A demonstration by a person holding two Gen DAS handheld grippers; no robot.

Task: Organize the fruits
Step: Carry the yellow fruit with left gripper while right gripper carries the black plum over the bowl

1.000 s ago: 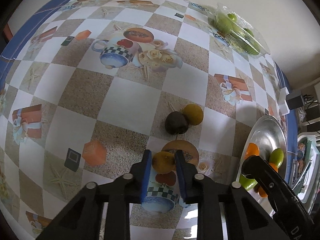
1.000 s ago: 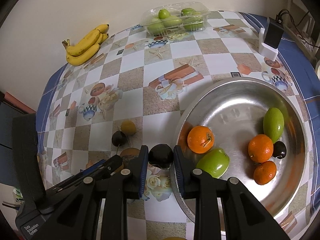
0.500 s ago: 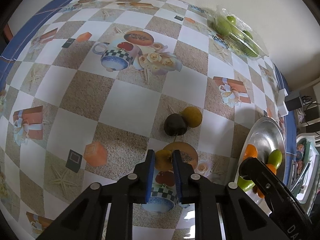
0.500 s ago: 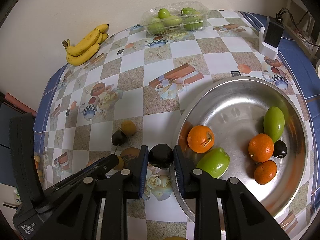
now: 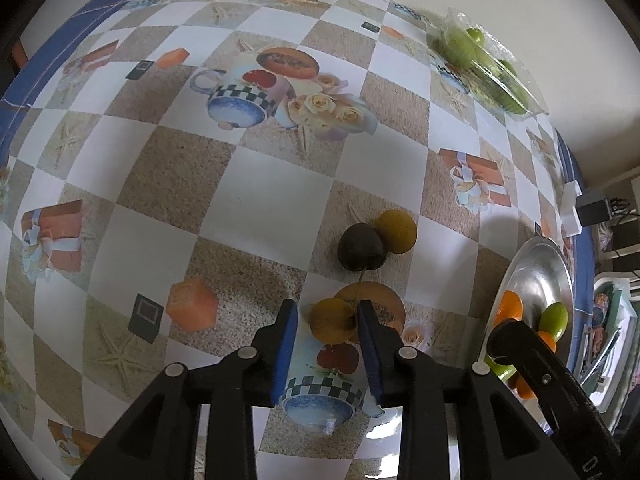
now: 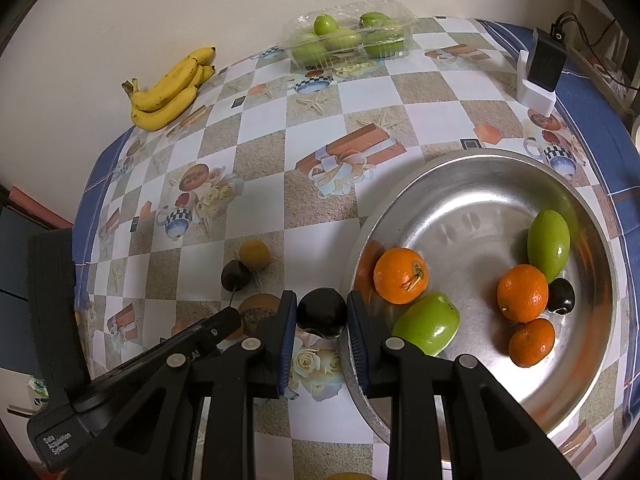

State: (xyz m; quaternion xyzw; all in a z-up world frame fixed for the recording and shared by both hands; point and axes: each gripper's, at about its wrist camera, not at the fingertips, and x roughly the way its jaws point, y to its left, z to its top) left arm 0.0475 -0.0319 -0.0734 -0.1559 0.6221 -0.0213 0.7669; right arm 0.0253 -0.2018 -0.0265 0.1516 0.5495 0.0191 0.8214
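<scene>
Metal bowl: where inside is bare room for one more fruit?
Bare: the far half and middle of the metal bowl, between the left orange and the oval green fruit. Crowded: near left by the green apple, and right by two oranges.

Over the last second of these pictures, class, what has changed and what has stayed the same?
The left gripper has just been opening: a gap shows beside the small brownish-yellow round fruit between its pads. The right gripper stays shut on the dark round fruit. The steel bowl's fruit is unmoved.
</scene>
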